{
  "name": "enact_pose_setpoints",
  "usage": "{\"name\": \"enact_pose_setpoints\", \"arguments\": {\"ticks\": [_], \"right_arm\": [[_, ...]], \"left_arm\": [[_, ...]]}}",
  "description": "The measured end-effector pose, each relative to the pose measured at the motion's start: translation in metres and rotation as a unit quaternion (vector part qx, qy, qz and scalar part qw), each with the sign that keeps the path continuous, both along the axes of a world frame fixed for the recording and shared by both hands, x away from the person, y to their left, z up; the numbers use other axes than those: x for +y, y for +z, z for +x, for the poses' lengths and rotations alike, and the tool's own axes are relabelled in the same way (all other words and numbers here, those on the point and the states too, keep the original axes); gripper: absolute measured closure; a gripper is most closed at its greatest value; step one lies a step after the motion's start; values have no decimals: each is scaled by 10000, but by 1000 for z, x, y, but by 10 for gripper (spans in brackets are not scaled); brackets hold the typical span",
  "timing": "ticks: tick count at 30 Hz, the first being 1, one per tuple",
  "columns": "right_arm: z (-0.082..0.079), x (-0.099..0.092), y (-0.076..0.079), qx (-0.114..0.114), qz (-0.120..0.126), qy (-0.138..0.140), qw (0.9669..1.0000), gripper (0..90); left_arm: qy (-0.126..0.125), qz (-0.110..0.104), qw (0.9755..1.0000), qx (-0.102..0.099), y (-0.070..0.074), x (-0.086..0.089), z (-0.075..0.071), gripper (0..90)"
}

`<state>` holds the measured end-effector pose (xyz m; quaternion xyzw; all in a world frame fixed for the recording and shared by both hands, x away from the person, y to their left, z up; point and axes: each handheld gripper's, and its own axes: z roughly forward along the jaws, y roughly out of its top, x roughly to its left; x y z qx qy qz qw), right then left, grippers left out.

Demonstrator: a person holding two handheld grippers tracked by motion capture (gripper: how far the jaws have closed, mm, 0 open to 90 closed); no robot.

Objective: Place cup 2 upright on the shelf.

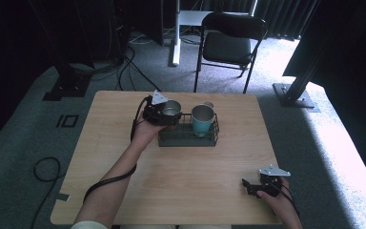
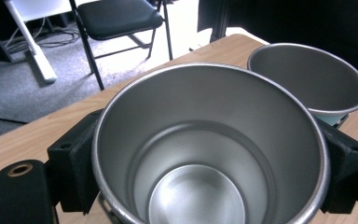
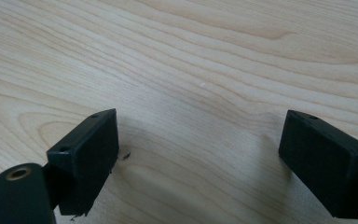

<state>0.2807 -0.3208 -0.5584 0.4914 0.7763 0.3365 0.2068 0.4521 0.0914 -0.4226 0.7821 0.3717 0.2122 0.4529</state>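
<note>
Over the rack (image 1: 188, 138), left fingers (image 2: 72, 163) pinch a steel cup (image 2: 209, 149) (unlabelled); right fingers (image 3: 86, 154) spread.

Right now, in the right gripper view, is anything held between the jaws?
No. The right gripper has its jaws standing wide apart over the bare wooden table, with nothing between them.

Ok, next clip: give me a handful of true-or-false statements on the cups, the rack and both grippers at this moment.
1. The left gripper is shut on the steel cup. True.
2. The teal cup lies on its side on the table. False: it stands upright in the wire rack.
3. The right gripper holds a cup. False: its jaws stand open over bare wood.
4. The steel cup looks empty. True.
5. The rack sits at the table's near edge. False: it sits toward the far side.
</note>
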Motion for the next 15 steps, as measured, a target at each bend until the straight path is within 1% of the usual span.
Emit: {"name": "enact_pose_setpoints", "arguments": {"ticks": [1,4,5,6,7,15], "right_arm": [[0,0,0,0,-1,0,10000,116],[0,0,0,0,-1,0,10000,116],[0,0,0,0,0,0,10000,116],[0,0,0,-1,0,0,10000,116],[0,0,0,0,-1,0,10000,116],[0,0,0,-2,2,0,10000,116]], "left_arm": [[23,15,10000,-22,-2,-1,0,147],[38,55,9999,86,-11,-5,3,147],[50,106,9999,98,-14,-5,4,147],[71,88,9999,101,-16,-6,4,147],[66,101,9998,146,-18,-7,5,147],[54,294,9994,155,-27,-16,7,147]]}}
